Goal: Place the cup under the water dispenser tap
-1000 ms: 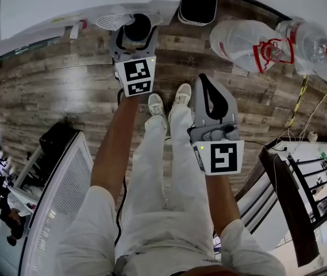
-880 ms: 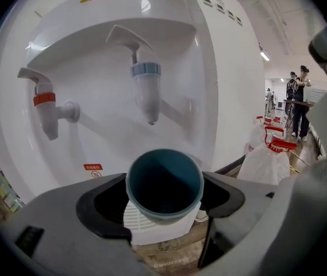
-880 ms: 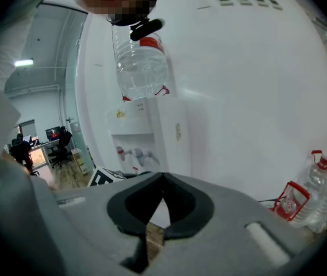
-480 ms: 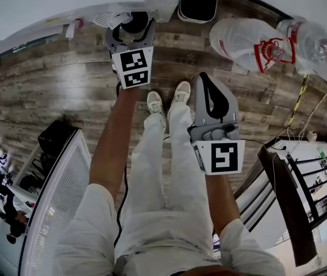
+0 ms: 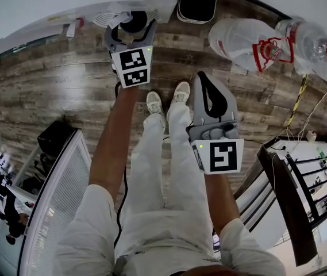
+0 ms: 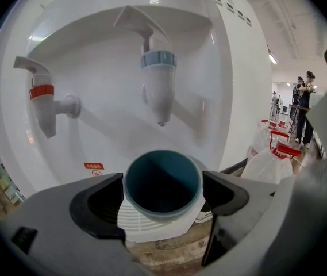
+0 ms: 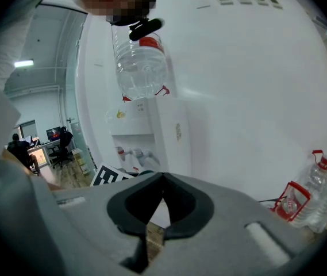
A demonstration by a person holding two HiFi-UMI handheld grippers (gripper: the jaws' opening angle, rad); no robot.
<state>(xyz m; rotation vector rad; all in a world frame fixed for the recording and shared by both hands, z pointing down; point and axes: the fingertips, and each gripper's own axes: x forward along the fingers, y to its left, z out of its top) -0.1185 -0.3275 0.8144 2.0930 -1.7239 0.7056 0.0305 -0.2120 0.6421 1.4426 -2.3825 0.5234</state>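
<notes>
A teal cup (image 6: 162, 177) stands upright on the white slotted drip tray (image 6: 152, 226) of the water dispenser (image 6: 94, 50), right below the blue tap (image 6: 158, 88). The red tap (image 6: 43, 105) is to its left. My left gripper (image 6: 162, 193) straddles the cup; its jaws are opening and the pads stand just off the cup's sides. In the head view the left gripper (image 5: 131, 30) reaches to the dispenser (image 5: 65, 4), with the cup (image 5: 133, 23) a dark circle between the jaws. My right gripper (image 5: 206, 79) hangs back over the legs, shut and empty (image 7: 162, 180).
Large water bottles (image 5: 249, 42) (image 5: 312, 39) lie on the wooden floor at the right. A black bin (image 5: 198, 2) stands beside the dispenser. A dark rack (image 5: 301, 200) is at the lower right, a white slatted unit (image 5: 60, 194) at the lower left. People stand far off (image 6: 304, 105).
The left gripper has moved a little toward the dispenser, the cup still between its jaws. The right gripper has stayed where it was.
</notes>
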